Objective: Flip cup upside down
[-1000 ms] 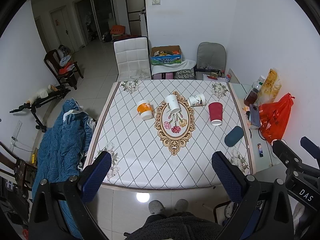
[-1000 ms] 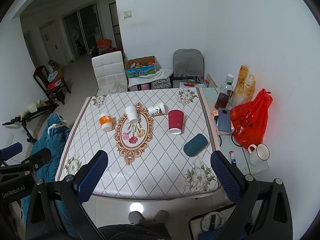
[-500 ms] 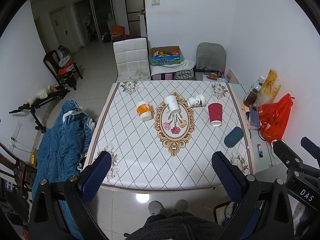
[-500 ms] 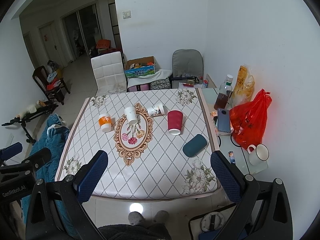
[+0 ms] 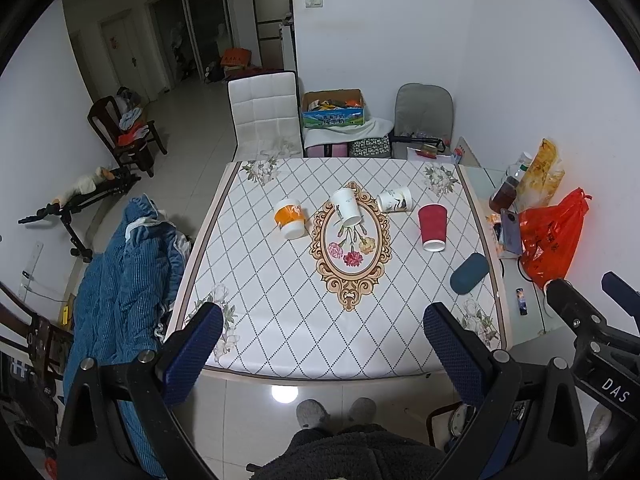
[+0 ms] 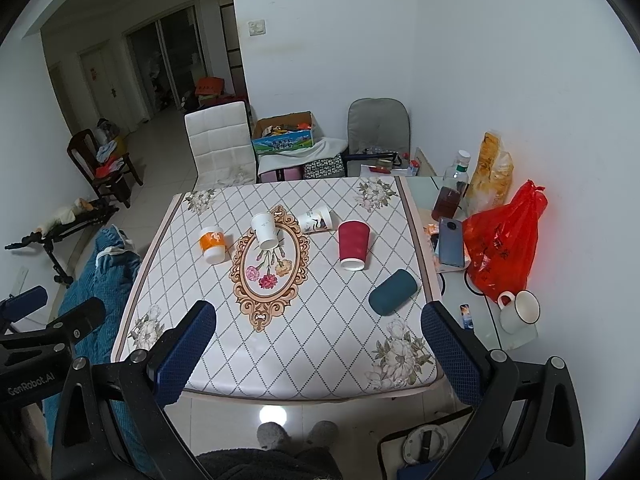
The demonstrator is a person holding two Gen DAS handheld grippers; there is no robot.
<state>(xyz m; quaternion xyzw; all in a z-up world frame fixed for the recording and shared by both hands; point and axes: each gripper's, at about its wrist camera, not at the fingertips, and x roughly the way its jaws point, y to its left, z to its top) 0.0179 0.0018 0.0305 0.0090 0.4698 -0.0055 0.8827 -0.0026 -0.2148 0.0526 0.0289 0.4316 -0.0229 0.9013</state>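
A patterned table [image 5: 280,320] is seen below both grippers. 4 cups are spread across it: red cup [image 5: 432,227], orange cup [image 5: 289,218], white cup [image 5: 346,207], printed cup [image 5: 395,200]. The left gripper [image 5: 322,350] and right gripper [image 6: 318,346] are held wide open, nothing gripped.

The right gripper [image 6: 318,350] is hovering above the near edge of the table [image 6: 320,364], its blue-padded fingers [image 6: 182,350] standing wide apart with nothing between them. Ahead of the claw, four cups are sitting in a row: an orange cup [image 6: 212,245] ahead to the left, a white cup [image 6: 265,231] straight ahead, a patterned cup [image 6: 316,219] lying on its side just beyond, and a red cup [image 6: 353,245] ahead to the right. A teal case [image 6: 393,291] is lying nearer, close to the right finger. A mug [image 6: 518,310] is standing farther right. The left gripper [image 6: 44,322] is showing at the left edge.
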